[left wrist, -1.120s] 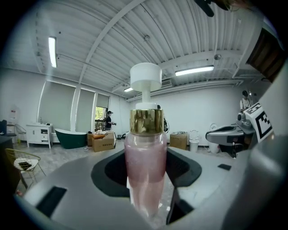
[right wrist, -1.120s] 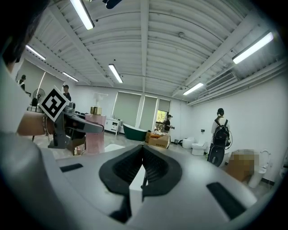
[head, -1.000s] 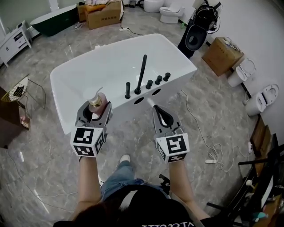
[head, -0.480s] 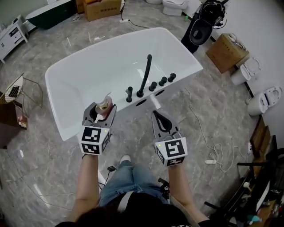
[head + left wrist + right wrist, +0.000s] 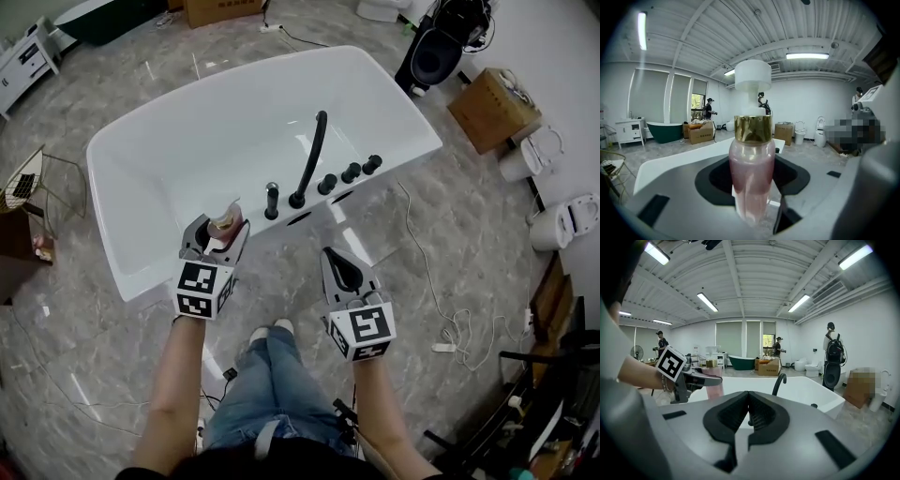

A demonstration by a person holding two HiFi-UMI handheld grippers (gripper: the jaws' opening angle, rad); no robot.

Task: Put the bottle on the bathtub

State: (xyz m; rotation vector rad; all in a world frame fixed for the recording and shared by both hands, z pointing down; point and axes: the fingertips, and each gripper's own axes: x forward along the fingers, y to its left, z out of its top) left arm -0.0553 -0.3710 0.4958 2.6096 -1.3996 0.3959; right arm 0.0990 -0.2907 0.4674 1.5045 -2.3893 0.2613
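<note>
A pink pump bottle with a gold collar and white pump head stands upright between the jaws of my left gripper, which is shut on it. In the head view the bottle hangs just above the near rim of the white bathtub, left of the black faucet. My right gripper is shut and holds nothing; it hovers over the floor in front of the tub, below the faucet knobs. The right gripper view shows the left gripper with the bottle beside the tub.
A black hand shower stands on the tub rim just right of the bottle. Cardboard boxes, toilets and a black speaker surround the tub. A white cable runs over the marble floor at the right. A wire basket sits left.
Both grippers have moved forward toward the tub. The bottle, held by the left gripper throughout, has come from short of the tub to over its near rim.
</note>
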